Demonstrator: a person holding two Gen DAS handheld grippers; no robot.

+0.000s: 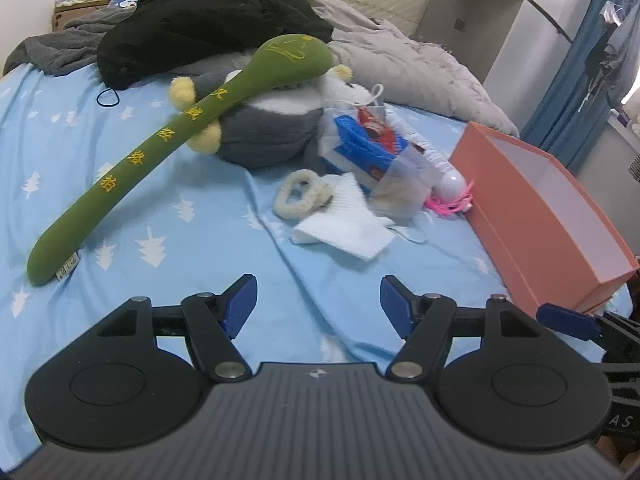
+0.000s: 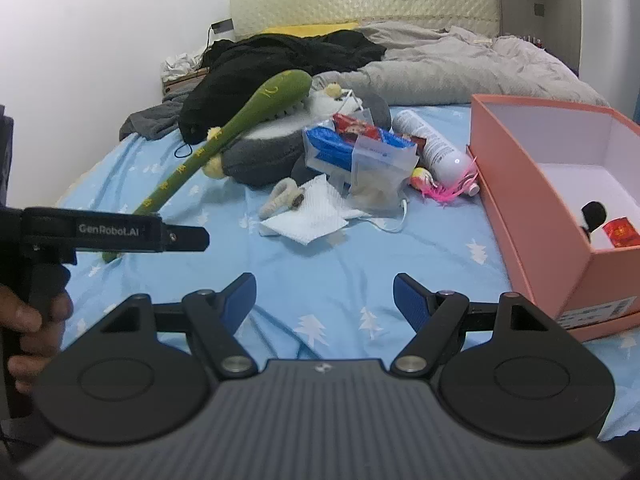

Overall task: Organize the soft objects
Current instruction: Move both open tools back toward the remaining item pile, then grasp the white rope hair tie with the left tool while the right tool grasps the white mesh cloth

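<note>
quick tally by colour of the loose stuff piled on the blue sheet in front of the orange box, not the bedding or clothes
green: 1, long plush
grey: 1, plush toy
cream: 1, fluffy scrunchie
white: 3, folded cloth, bottle, face mask
blue and red: 1, packet
clear: 1, zip bag
pink: 1, feathery toy
total: 9

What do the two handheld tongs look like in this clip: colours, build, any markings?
Both tongs, left and right, share one design: black linkage arms with silver pivot pins, blue ribbed pads, and a grey ridged body bearing a small logo. Seen from the right wrist view, the left unit's black side reads "GenRobot.AI".
</note>
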